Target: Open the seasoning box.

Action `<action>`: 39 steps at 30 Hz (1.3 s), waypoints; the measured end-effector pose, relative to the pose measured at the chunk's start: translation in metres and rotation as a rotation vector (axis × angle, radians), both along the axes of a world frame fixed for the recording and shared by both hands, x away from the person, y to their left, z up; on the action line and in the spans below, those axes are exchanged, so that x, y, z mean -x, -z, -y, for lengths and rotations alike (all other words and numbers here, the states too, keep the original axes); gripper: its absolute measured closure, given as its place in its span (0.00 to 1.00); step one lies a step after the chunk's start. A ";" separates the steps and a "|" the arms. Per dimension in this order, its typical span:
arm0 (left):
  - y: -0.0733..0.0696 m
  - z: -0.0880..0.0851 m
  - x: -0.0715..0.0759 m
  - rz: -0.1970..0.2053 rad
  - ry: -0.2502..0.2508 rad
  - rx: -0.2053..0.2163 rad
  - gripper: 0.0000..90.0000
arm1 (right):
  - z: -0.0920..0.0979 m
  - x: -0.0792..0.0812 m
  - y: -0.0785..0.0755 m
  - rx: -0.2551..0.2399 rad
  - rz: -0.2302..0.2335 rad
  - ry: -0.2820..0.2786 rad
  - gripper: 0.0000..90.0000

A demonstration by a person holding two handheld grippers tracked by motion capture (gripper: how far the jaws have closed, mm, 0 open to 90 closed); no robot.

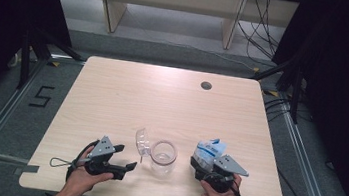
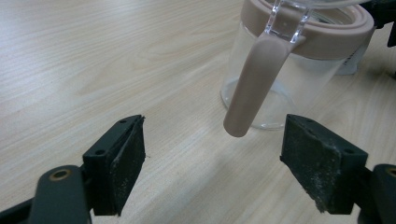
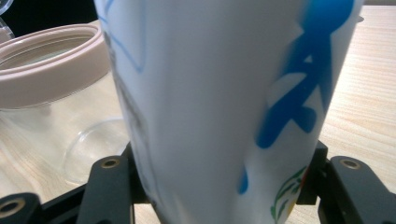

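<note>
**Desk:** What have you got on the table (image 1: 112, 95)?

**Operator:** I see a clear jar (image 1: 163, 158) standing upright near the front edge, between my 2 grippers. Its rim is a beige ring, and the clear lid (image 1: 143, 141) is flipped open, tilted up on the jar's left side in the high view. A beige strap (image 2: 254, 84) hangs down from the rim on that side.

**Desk:** And the left gripper?

**Operator:** My left gripper (image 1: 124, 165) sits low, just left of the jar, pointing toward it. In the left gripper view its 2 black pads (image 2: 128, 163) stand wide apart with bare wood between them. The strap's tip hangs ahead of that gap, nearer the right-hand pad, not touched by either pad.

**Desk:** The right one?

**Operator:** My right gripper (image 1: 203, 167) is pinching a white pouch with blue print (image 1: 209, 151). In the right gripper view the pouch (image 3: 224, 102) rises between the 2 jaws, and its sides are squeezed in where the pads meet it. There is a small green and yellow mark near its lower right corner.

**Desk:** Where is the pouch against the jar?

**Operator:** Just right of the jar, close beside it, upright and not over the opening. From the right gripper view the jar's open mouth (image 3: 46, 51) lies to the left of the pouch. I cannot tell whether the pouch's bottom rests on the table.
</note>
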State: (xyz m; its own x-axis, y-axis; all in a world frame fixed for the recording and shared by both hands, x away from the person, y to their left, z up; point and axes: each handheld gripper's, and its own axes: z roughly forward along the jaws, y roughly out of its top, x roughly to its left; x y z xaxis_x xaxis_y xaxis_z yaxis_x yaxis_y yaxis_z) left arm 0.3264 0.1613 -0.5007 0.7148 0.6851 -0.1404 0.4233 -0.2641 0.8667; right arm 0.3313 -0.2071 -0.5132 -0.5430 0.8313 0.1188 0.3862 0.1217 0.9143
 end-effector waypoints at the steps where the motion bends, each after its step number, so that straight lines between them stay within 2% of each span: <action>1: 0.000 0.000 0.000 -0.001 0.000 0.001 0.24 | 0.000 0.000 0.000 0.002 -0.001 -0.003 0.48; 2: 0.000 0.000 0.000 0.000 0.001 -0.001 0.24 | 0.001 -0.001 0.000 0.008 0.010 -0.018 0.48; 4: 0.000 0.000 0.000 -0.003 0.000 -0.010 0.24 | 0.002 -0.001 -0.002 0.016 -0.004 -0.029 0.49; 5: -0.001 0.000 0.001 -0.005 -0.002 -0.016 0.24 | 0.001 0.000 -0.002 0.000 -0.021 -0.010 0.49; 8: 0.000 0.000 0.000 -0.003 0.001 -0.013 0.24 | 0.000 0.001 -0.003 0.005 -0.020 -0.005 0.49; 9: 0.000 0.000 0.000 -0.003 0.002 -0.014 0.24 | -0.002 0.002 -0.003 -0.018 -0.033 -0.008 0.49; 11: 0.000 0.000 0.000 -0.003 0.002 -0.015 0.24 | -0.002 0.002 -0.003 -0.015 -0.036 -0.007 0.50; 12: 0.000 0.001 0.000 -0.002 0.003 -0.015 0.24 | -0.001 0.002 -0.004 0.003 -0.046 -0.008 0.50; 14: 0.000 0.002 0.000 -0.001 0.006 -0.004 0.24 | 0.000 0.001 -0.004 0.012 -0.037 -0.018 0.50; 16: 0.000 0.001 0.000 -0.002 0.009 -0.010 0.24 | 0.000 -0.001 -0.004 0.029 -0.020 -0.027 0.50; 17: 0.000 0.001 0.000 -0.003 0.008 -0.006 0.24 | -0.001 0.001 -0.005 0.017 -0.041 -0.012 0.51; 18: 0.001 0.002 0.000 -0.003 0.008 -0.007 0.24 | -0.001 0.001 -0.005 0.016 -0.042 -0.018 0.51; 20: 0.001 0.002 0.000 -0.002 0.009 -0.006 0.24 | -0.001 0.001 -0.006 0.032 -0.020 -0.023 0.51; 21: 0.000 0.001 0.000 -0.002 0.010 -0.010 0.24 | -0.003 0.000 -0.005 0.016 -0.012 -0.029 0.51; 22: 0.000 0.001 0.000 -0.002 0.010 -0.009 0.24 | -0.004 0.002 -0.006 0.010 -0.035 -0.025 0.51; 24: 0.000 0.002 0.000 -0.002 0.009 -0.009 0.24 | -0.004 0.001 -0.006 0.053 -0.008 -0.040 0.52; 26: 0.000 0.002 0.000 -0.003 0.009 -0.012 0.24 | -0.004 0.000 -0.007 0.054 -0.006 -0.056 0.52; 27: 0.000 0.002 0.000 -0.004 0.007 -0.007 0.24 | -0.005 0.002 -0.007 0.047 -0.020 -0.045 0.52; 29: 0.000 0.001 -0.001 -0.005 0.010 -0.004 0.24 | -0.004 0.001 -0.008 0.065 -0.011 -0.049 0.52; 30: 0.000 0.002 -0.001 -0.005 0.005 0.002 0.24 | -0.006 0.003 -0.009 0.056 -0.027 -0.033 0.52; 31: 0.000 0.002 -0.002 -0.003 0.009 -0.002 0.24 | -0.003 0.000 -0.009 0.079 0.010 -0.054 0.52; 32: 0.000 0.003 -0.001 -0.007 0.005 -0.001 0.24 | -0.003 -0.001 -0.010 0.075 0.010 -0.062 0.52; 33: -0.001 0.003 -0.001 -0.004 0.010 -0.010 0.24 | -0.004 0.001 -0.011 0.068 -0.003 -0.044 0.52; 34: 0.000 0.003 -0.001 -0.005 0.008 -0.005 0.24 | -0.001 -0.002 -0.011 0.074 0.021 -0.058 0.52; 35: 0.000 0.003 -0.001 -0.004 0.016 0.000 0.24 | 0.000 -0.002 -0.012 0.079 0.012 -0.063 0.52; 36: 0.000 0.003 -0.001 -0.004 0.013 -0.007 0.24 | -0.002 0.000 -0.013 0.050 -0.012 -0.034 0.52; 37: 0.000 0.003 -0.001 -0.006 0.012 -0.004 0.24 | -0.001 -0.003 -0.012 0.071 0.016 -0.039 0.52; 39: 0.000 0.003 -0.001 -0.005 0.010 0.002 0.24 | 0.000 -0.002 -0.013 0.070 -0.009 -0.024 0.52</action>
